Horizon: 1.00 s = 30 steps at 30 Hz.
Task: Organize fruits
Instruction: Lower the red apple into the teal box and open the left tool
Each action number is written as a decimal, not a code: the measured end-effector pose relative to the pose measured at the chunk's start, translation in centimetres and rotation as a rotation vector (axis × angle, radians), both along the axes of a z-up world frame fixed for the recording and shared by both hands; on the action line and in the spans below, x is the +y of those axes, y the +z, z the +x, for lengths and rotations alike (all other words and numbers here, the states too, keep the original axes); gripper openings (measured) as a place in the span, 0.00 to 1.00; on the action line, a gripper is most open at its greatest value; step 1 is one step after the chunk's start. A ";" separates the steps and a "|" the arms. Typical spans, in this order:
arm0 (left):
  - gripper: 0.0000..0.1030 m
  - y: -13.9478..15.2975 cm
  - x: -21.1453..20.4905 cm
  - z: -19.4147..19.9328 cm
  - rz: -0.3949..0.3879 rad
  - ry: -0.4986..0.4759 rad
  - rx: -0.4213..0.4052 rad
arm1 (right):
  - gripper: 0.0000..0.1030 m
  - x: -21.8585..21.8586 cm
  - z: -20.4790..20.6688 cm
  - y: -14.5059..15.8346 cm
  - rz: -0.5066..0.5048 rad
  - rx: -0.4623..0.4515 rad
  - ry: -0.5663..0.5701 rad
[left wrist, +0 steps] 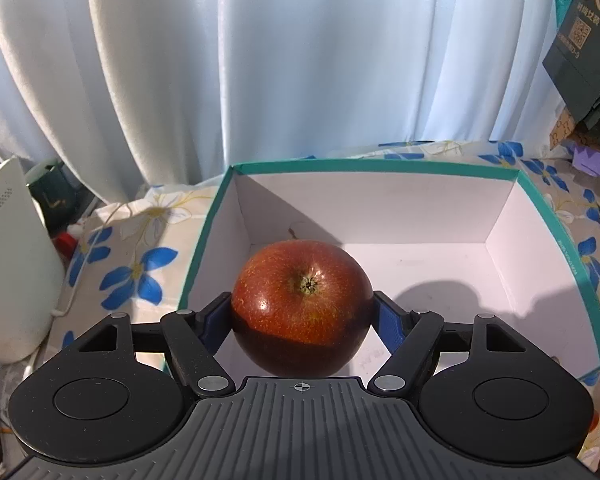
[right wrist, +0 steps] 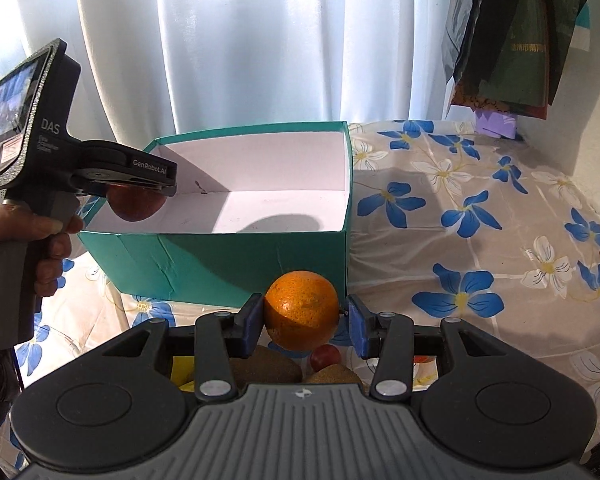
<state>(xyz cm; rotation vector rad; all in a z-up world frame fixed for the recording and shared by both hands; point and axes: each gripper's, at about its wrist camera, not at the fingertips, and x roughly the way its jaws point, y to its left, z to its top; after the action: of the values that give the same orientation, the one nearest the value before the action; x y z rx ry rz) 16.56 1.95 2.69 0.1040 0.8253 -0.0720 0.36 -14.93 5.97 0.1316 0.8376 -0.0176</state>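
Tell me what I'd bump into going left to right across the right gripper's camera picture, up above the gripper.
Person's hand on the left gripper → red apple it holds → teal box → flowered tablecloth.

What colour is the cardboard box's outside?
Teal outside on the open cardboard box, white inside; clearest in the right wrist view.

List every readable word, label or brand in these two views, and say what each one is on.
"DAS": side of the left gripper housing.
"GenRobot.AI": that gripper's finger arm.
Small print under "DAS": too small to read.
Gold characters and QR code on the dark bag: not legible.
Printing on the hanging bags: blurred.
Print on the box rim: too small.
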 end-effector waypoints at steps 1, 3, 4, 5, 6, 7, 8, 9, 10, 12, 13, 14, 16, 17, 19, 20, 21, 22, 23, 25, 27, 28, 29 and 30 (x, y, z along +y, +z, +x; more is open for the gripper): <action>0.75 -0.5 -0.2 0.4 0.002 -0.004 0.009 | 0.42 0.0 0.1 0.0 -0.002 -0.002 -0.002; 0.75 -1.2 -0.1 1.0 -0.011 -0.007 0.034 | 0.42 0.0 0.4 0.1 -0.004 -0.004 -0.004; 0.75 -1.6 -0.1 1.4 -0.016 -0.010 0.049 | 0.42 0.0 0.5 0.1 -0.004 -0.006 -0.005; 0.75 -1.9 -0.1 1.6 -0.019 -0.007 0.064 | 0.42 0.0 0.6 0.1 -0.004 -0.009 -0.004; 0.75 -2.3 -0.2 1.8 -0.017 -0.008 0.078 | 0.42 0.1 0.7 0.1 -0.004 -0.011 -0.002; 0.75 -2.8 -0.3 2.1 -0.015 -0.010 0.094 | 0.42 0.1 0.9 0.1 -0.001 -0.013 -0.004; 0.75 -3.1 -0.3 2.2 -0.011 -0.010 0.104 | 0.42 0.1 1.0 0.1 -0.001 -0.015 -0.004; 0.75 -3.5 -0.4 2.3 -0.004 -0.012 0.118 | 0.42 0.2 1.1 0.1 -0.002 -0.016 -0.003; 0.75 -3.9 -0.5 2.4 -0.003 -0.009 0.133 | 0.42 0.2 1.1 0.1 0.000 -0.019 -0.005; 0.75 -4.6 -0.3 2.7 -0.011 -0.004 0.164 | 0.42 0.3 1.3 0.1 -0.001 -0.022 -0.006; 0.75 -5.0 -0.2 2.9 -0.013 -0.003 0.177 | 0.42 0.3 1.3 0.1 -0.001 -0.025 -0.008; 0.75 -5.3 -0.2 3.0 -0.011 -0.001 0.187 | 0.42 0.2 1.5 0.1 -0.001 -0.028 -0.008; 0.75 -5.6 -0.2 3.1 -0.010 -0.005 0.197 | 0.42 0.2 1.5 0.2 -0.003 -0.036 -0.010; 0.76 -5.8 -0.2 3.1 -0.008 -0.009 0.202 | 0.42 0.2 1.6 0.2 -0.005 -0.039 -0.012; 0.76 -6.4 -0.4 3.3 0.004 -0.016 0.225 | 0.42 0.2 1.7 0.3 -0.008 -0.044 -0.014; 0.76 -6.4 -0.3 3.3 -0.005 -0.013 0.233 | 0.42 0.2 1.7 0.3 -0.009 -0.045 -0.015; 0.76 -6.4 -0.1 3.3 -0.015 -0.009 0.236 | 0.42 0.2 1.8 0.3 -0.010 -0.047 -0.016; 0.77 -6.4 -0.1 3.3 -0.017 -0.012 0.236 | 0.42 0.2 1.8 0.4 -0.011 -0.050 -0.017; 0.77 -6.3 -0.2 3.2 -0.013 -0.015 0.225 | 0.42 0.2 1.8 0.4 -0.011 -0.052 -0.018; 0.81 -5.9 -0.5 2.8 0.021 -0.021 0.193 | 0.42 0.1 1.9 0.5 -0.011 -0.055 -0.021; 0.85 -5.7 -0.7 2.6 0.025 -0.037 0.190 | 0.42 0.1 1.9 0.5 -0.010 -0.058 -0.020; 0.88 -5.6 -0.8 2.4 0.019 -0.043 0.187 | 0.42 0.1 2.0 0.5 -0.010 -0.061 -0.022; 0.88 -5.5 -0.8 2.2 0.019 -0.043 0.181 | 0.42 0.1 2.0 0.6 -0.011 -0.064 -0.023; 0.88 -5.2 -0.8 1.8 0.019 -0.041 0.168 | 0.42 0.1 2.0 0.6 -0.013 -0.066 -0.023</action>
<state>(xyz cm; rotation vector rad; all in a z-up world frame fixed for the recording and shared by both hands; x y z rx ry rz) 18.36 1.20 -2.51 0.1344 0.9923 -0.1124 2.39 -14.86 6.58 0.1290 0.7697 -0.0397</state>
